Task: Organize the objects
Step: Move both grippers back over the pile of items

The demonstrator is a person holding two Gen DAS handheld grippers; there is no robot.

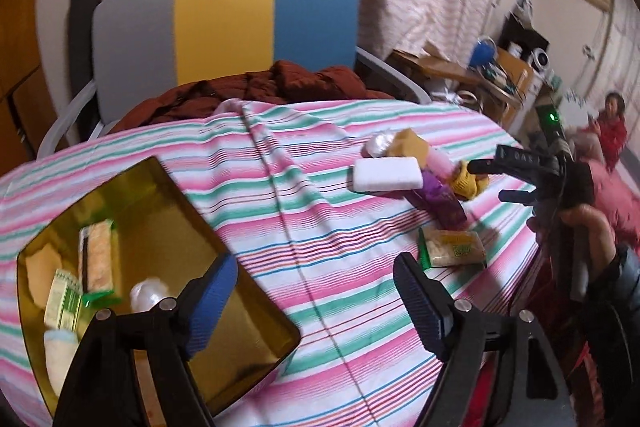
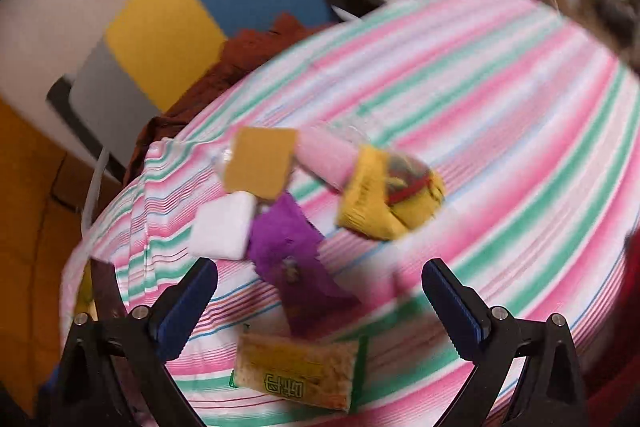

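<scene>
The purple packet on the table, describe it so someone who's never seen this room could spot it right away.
Find the round table with the pink, green and white striped cloth and the cluster of loose snacks lying outside the gold tin. The purple packet lies in that cluster, beside a white rectangular block and beyond a green-edged cracker pack. It is the only purple item there.

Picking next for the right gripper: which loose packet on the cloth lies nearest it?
The green-edged cracker packet, just below the open right gripper; the purple packet lies farther.
</scene>
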